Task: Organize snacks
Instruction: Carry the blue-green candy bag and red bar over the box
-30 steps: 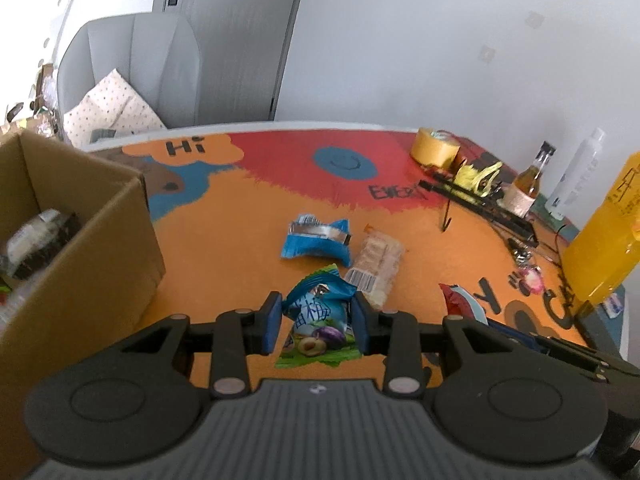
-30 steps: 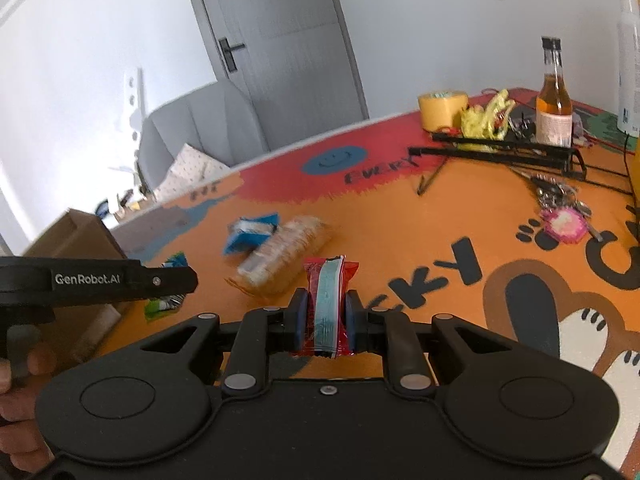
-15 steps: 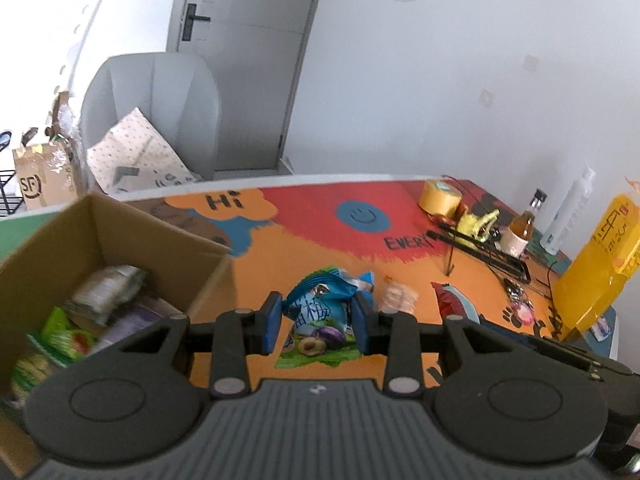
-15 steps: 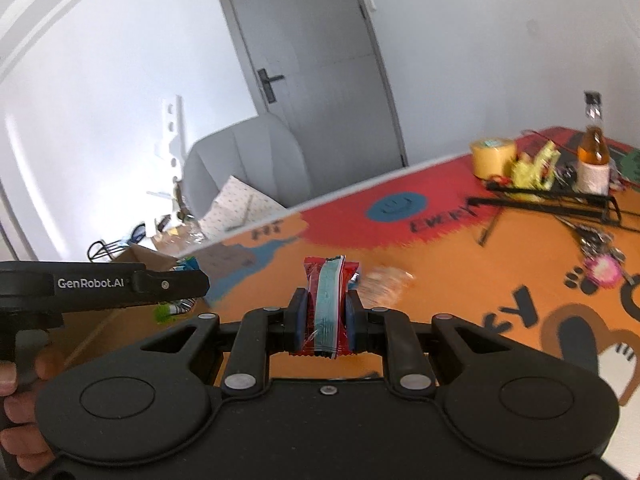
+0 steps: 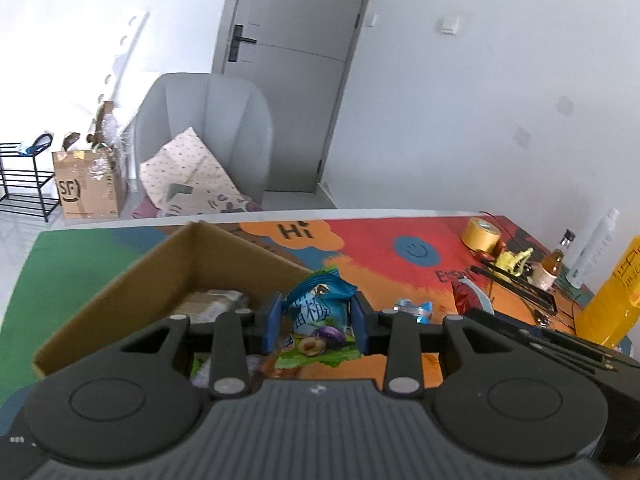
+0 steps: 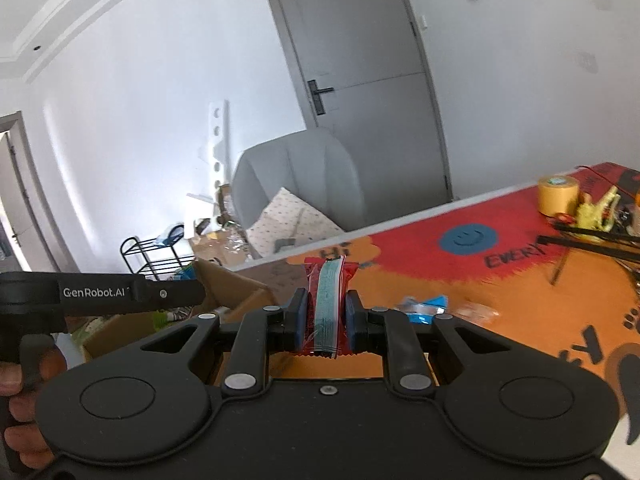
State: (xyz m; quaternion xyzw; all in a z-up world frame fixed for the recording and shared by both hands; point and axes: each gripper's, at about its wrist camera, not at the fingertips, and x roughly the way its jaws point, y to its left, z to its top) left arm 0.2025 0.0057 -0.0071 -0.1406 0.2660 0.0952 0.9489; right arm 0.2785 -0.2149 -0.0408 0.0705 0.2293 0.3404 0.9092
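White walls, a grey door point(image 5: 288, 92) and a grey chair point(image 5: 208, 136) with a dotted cushion fill the upper half of both views. At the lower left of the left wrist view an open cardboard box point(image 5: 132, 292) is seen on a table point(image 5: 384, 256) covered with an orange, red and green printed mat. Several packets are partly visible inside the box, but they are too hidden to be told apart. The left gripper point(image 5: 316, 322) is clenched on a blue and green plum snack bag point(image 5: 320, 320), held above the box's right edge at the middle of the frame. In the right wrist view, the right gripper point(image 6: 324, 316) is clamped on a red wrapped bar point(image 6: 326, 304) held upright, above the orange mat. A blue packet point(image 6: 424, 308) lies on the mat at the right of centre. A yellow tape roll point(image 5: 480, 234), a small brown bottle point(image 5: 554, 264) and a yellow bottle point(image 5: 612, 300) are seen along the right edge. A second cardboard box point(image 5: 86, 188) and a black rack point(image 5: 24, 184) stand on the floor at the left.
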